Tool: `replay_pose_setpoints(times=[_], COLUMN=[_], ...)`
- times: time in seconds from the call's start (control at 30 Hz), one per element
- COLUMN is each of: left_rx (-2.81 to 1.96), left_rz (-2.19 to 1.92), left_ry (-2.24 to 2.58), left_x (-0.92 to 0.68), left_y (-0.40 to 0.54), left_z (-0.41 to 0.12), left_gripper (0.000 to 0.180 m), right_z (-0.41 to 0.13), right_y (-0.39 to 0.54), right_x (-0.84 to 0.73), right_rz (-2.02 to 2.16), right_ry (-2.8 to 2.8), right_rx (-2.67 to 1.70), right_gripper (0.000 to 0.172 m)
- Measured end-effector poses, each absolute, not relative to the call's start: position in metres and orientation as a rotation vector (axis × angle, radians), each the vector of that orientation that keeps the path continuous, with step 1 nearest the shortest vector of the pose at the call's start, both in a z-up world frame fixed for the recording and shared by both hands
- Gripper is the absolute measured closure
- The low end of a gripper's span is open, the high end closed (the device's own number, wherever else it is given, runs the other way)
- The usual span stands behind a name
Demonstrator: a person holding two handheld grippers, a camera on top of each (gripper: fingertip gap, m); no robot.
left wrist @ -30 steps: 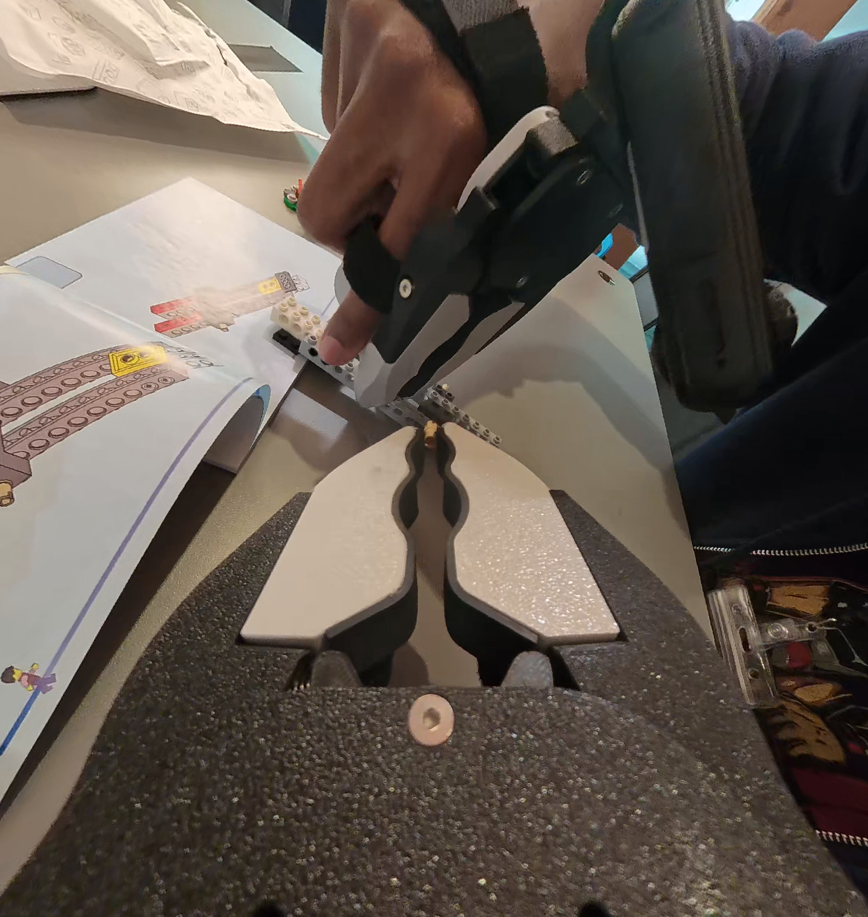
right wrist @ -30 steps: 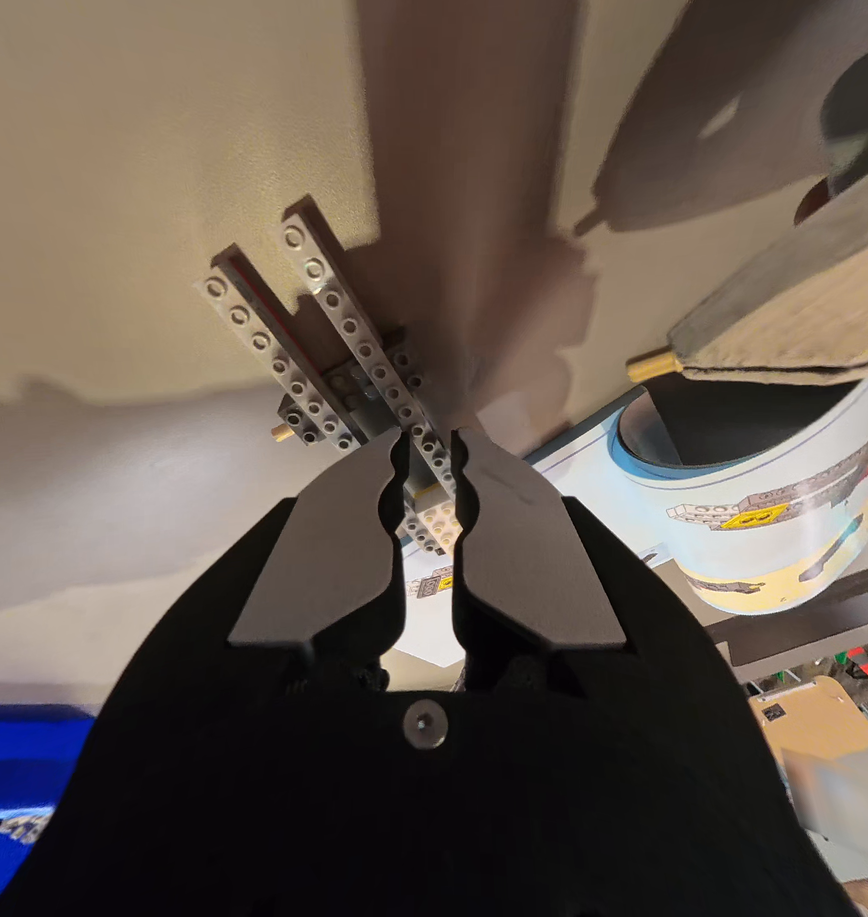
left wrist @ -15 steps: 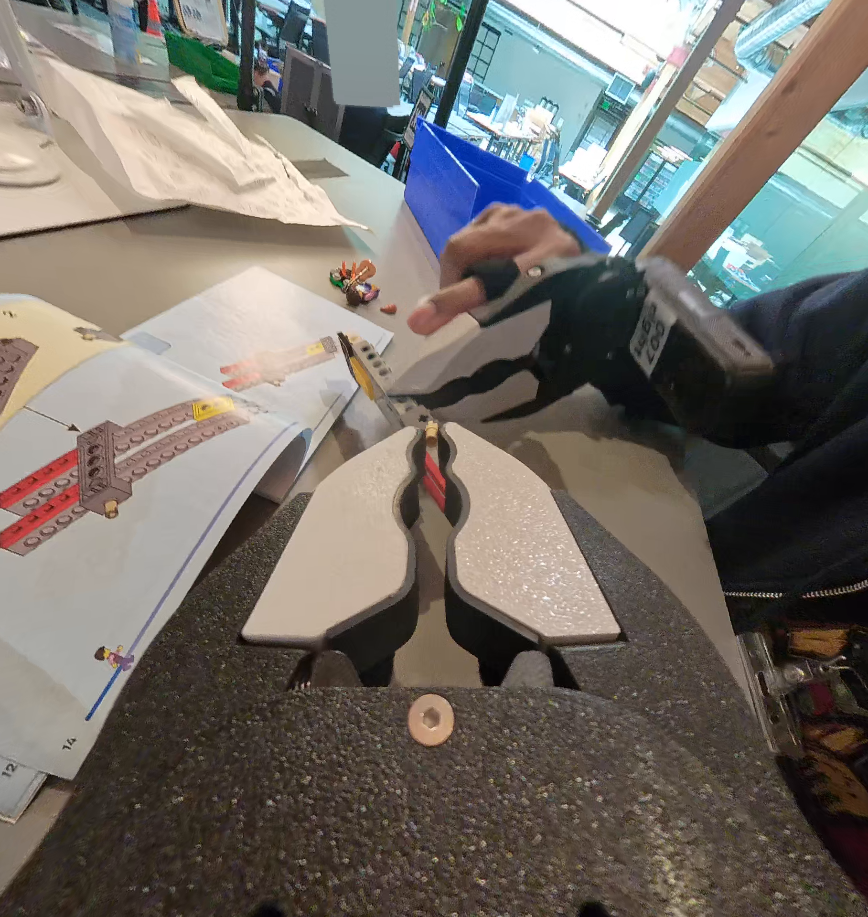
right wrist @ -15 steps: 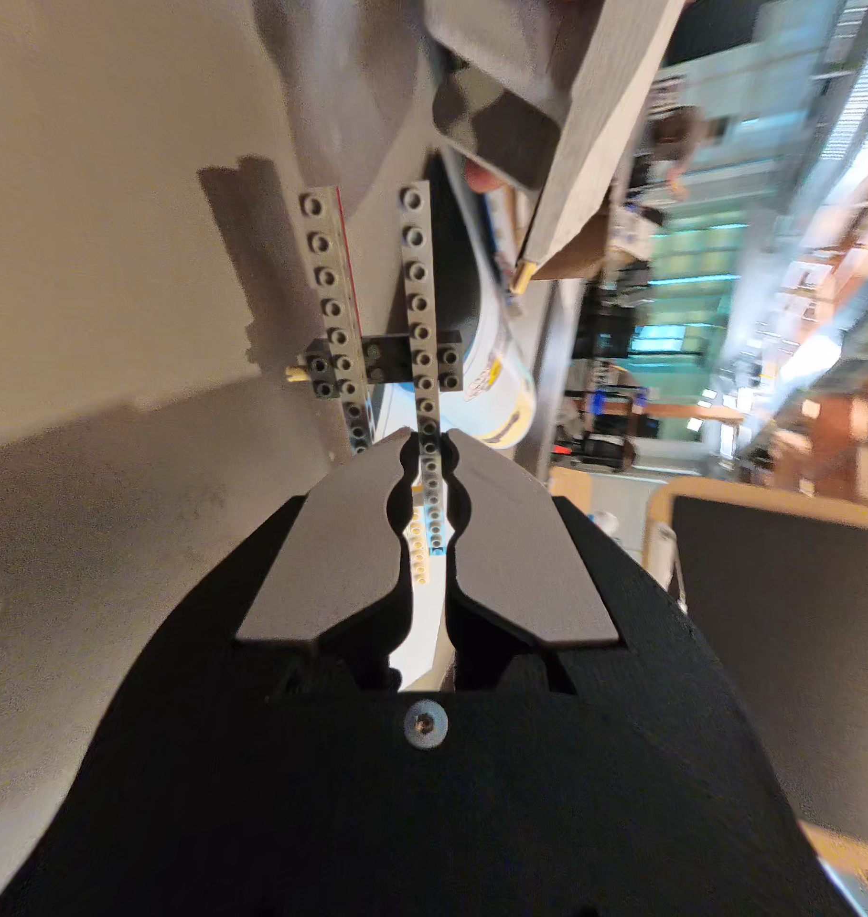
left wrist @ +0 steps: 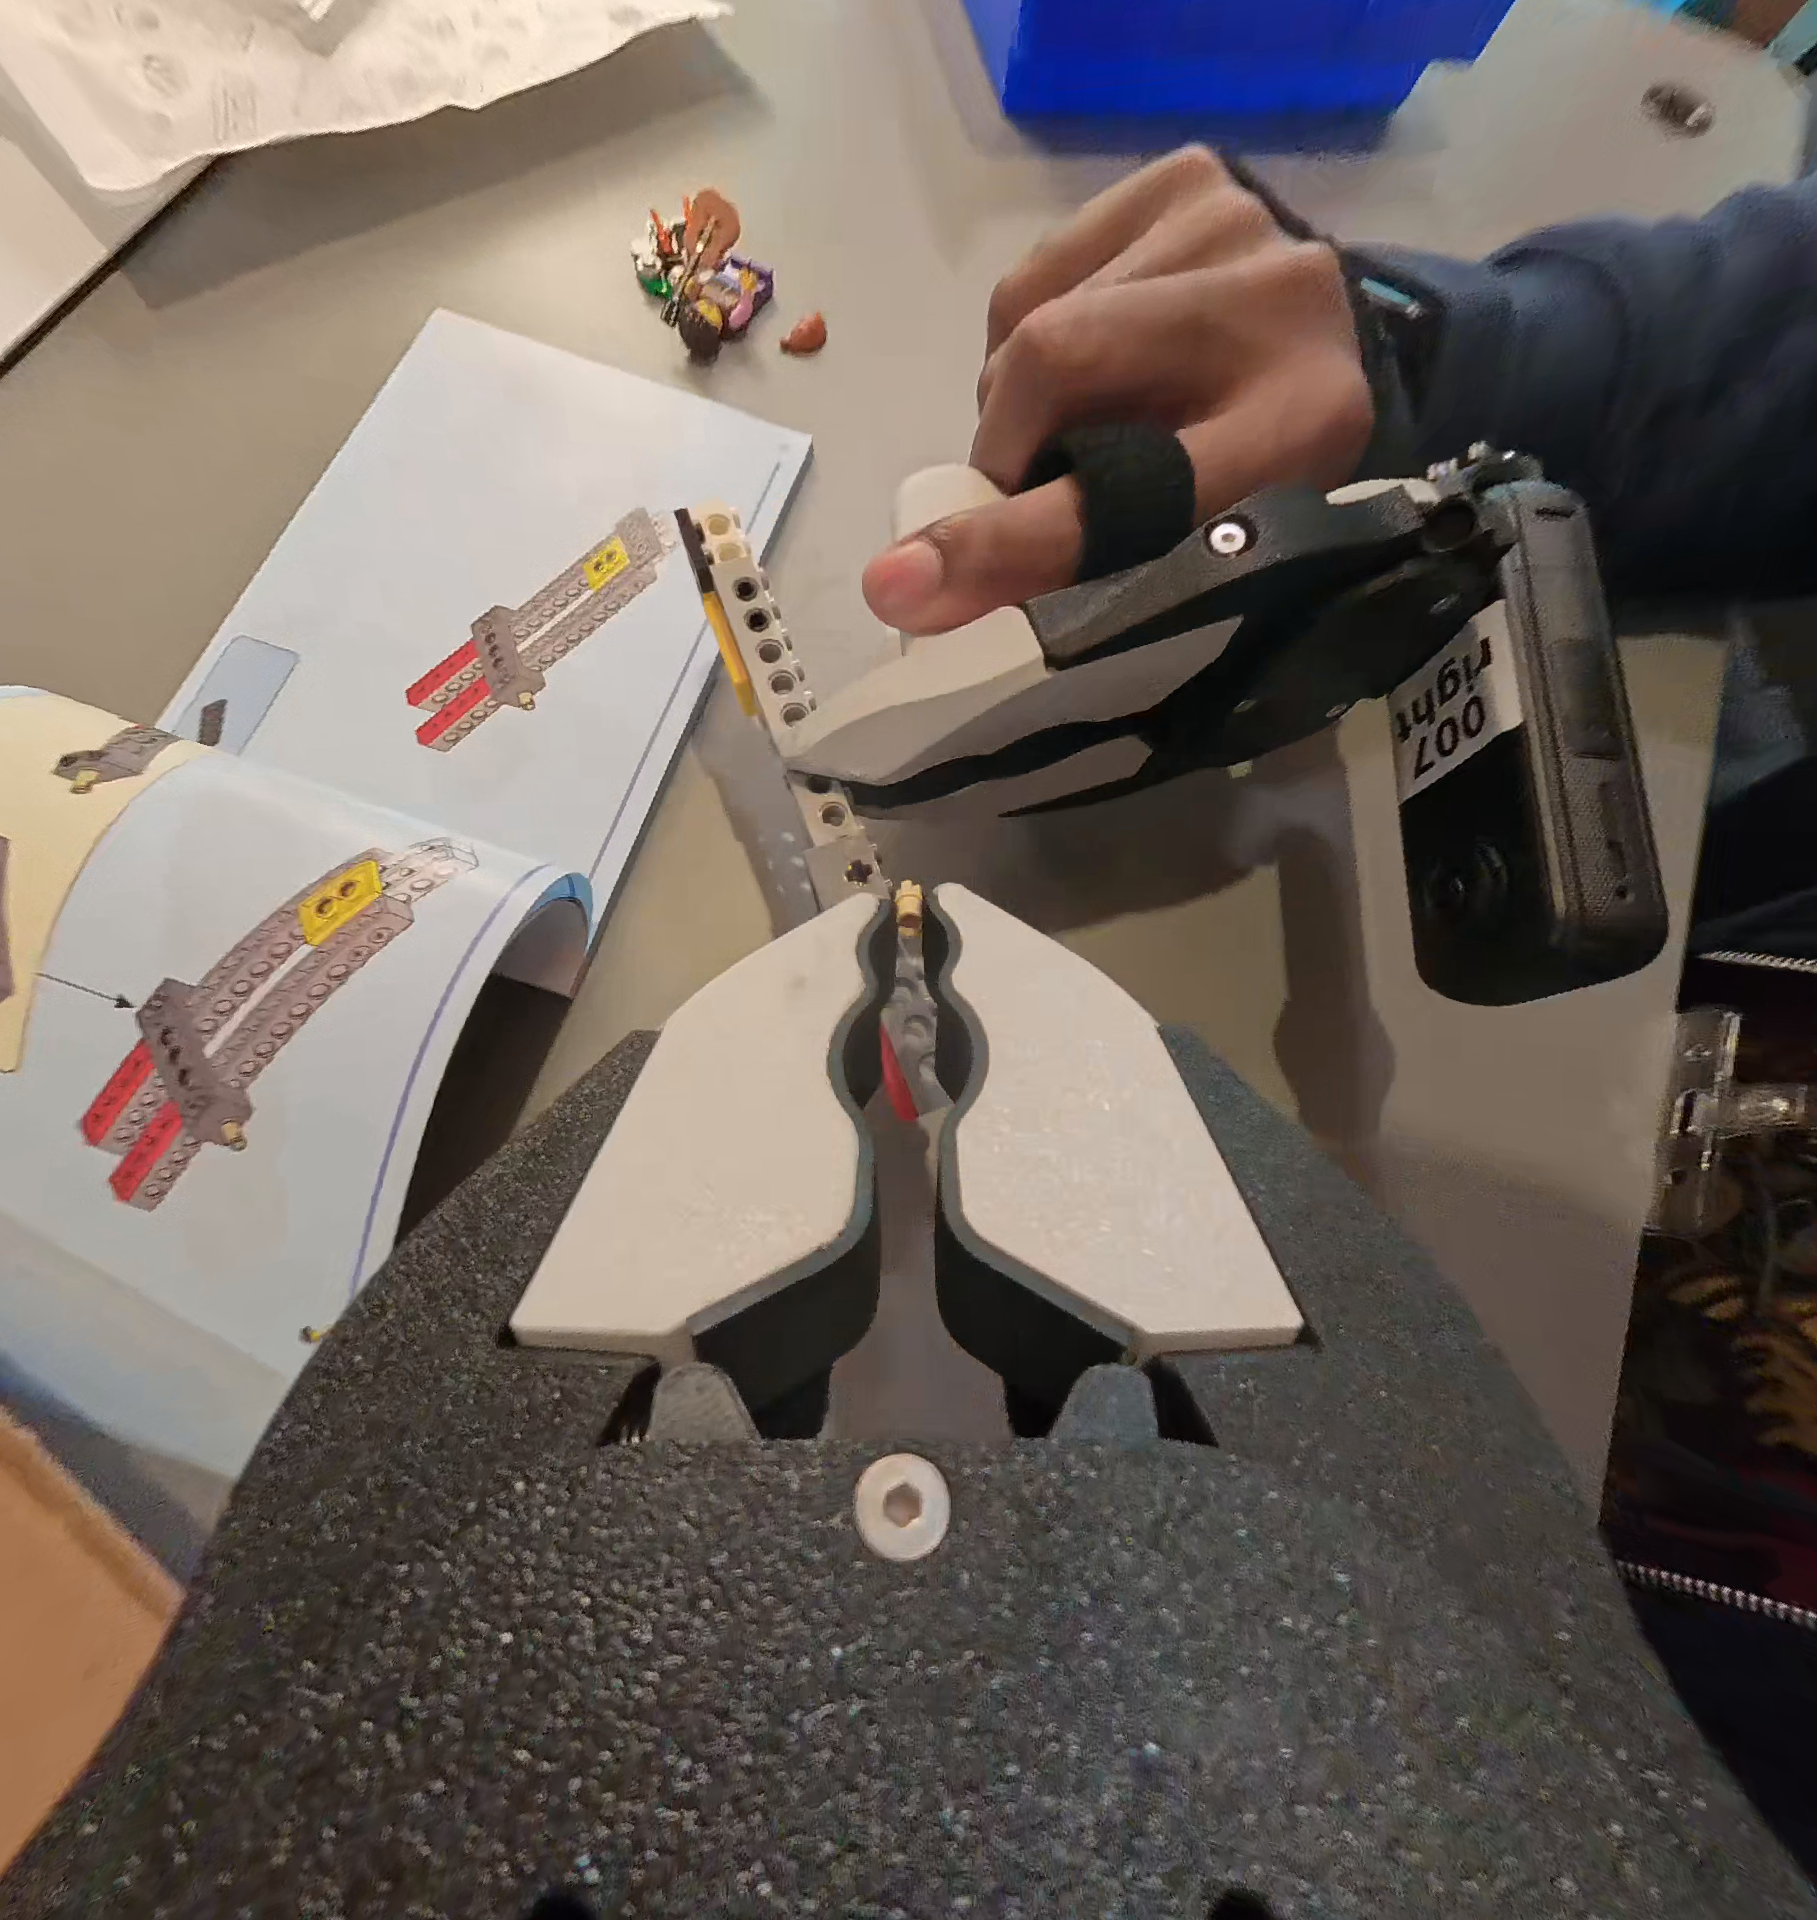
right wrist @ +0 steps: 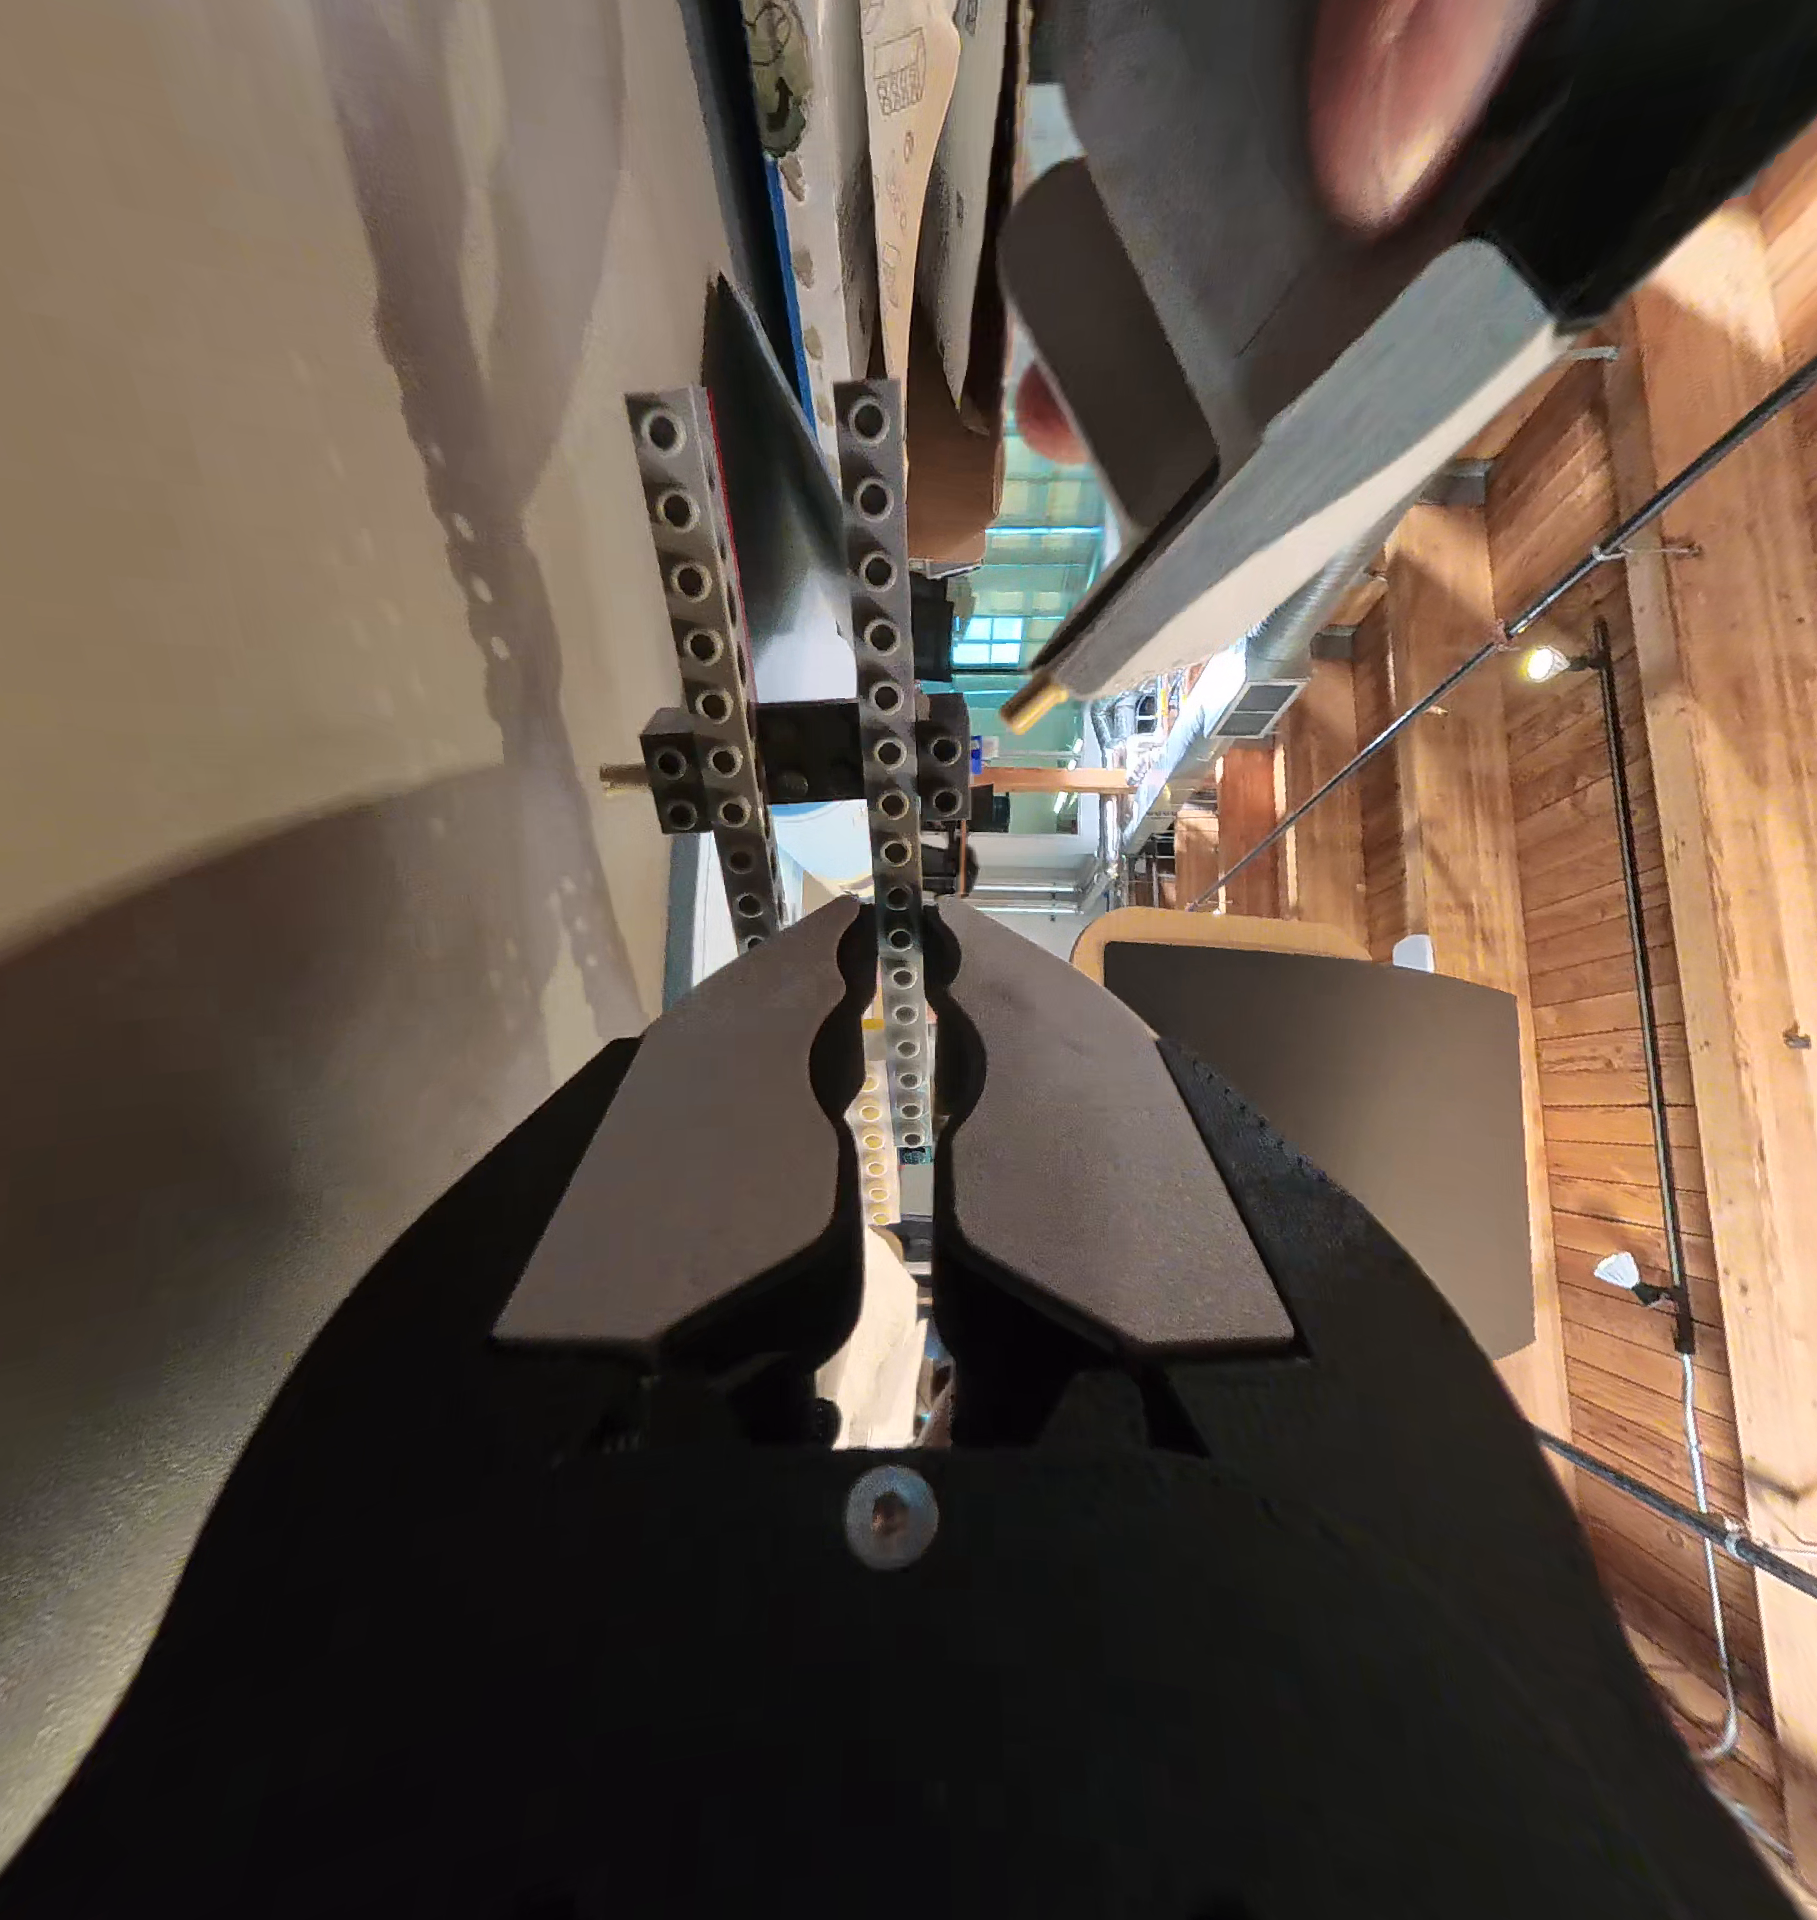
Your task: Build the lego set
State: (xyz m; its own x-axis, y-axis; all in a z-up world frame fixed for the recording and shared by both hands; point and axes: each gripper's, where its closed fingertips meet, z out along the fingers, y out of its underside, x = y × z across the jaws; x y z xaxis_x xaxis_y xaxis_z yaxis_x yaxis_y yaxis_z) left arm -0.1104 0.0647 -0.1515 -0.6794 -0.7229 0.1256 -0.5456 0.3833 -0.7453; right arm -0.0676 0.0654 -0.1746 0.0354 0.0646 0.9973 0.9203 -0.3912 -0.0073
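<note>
- The grey table carries an open instruction booklet to my left.
- My right gripper clamps one grey beam of a brick assembly, lifted above the table.
- My left gripper pinches a small tan pin just beside that assembly.

The open booklet lies left of the brick assembly on the table (small loose pieces behind).

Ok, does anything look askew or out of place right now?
Nothing looks broken. Loose small pieces lie scattered on the table, away from the grey beam assembly gripped by the right gripper.
</note>
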Motion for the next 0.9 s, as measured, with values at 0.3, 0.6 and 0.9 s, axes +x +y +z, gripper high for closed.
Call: replay_pose_setpoints(times=[0.3, 0.6, 0.9], left_rx=[-1.17, -1.157, -1.117], left_rz=[-0.826, -0.603, -0.502], left_ry=[2.528, 2.659, 2.716], left_x=[-0.107, -0.114, -0.118], left_y=[0.065, 0.067, 0.065], left_z=[-0.156, -0.159, -0.155], left_gripper=[0.176, 0.176, 0.176], right_z=[-0.174, -0.171, -0.161], right_y=[0.065, 0.067, 0.064], right_x=[-0.073, -0.081, -0.086], right_rz=[-1.445, -1.442, -1.385], right_ry=[-1.057, -1.07, -1.0], right_rx=[-1.549, -1.526, -1.528], right_gripper=[0.164, 0.163, 0.162])
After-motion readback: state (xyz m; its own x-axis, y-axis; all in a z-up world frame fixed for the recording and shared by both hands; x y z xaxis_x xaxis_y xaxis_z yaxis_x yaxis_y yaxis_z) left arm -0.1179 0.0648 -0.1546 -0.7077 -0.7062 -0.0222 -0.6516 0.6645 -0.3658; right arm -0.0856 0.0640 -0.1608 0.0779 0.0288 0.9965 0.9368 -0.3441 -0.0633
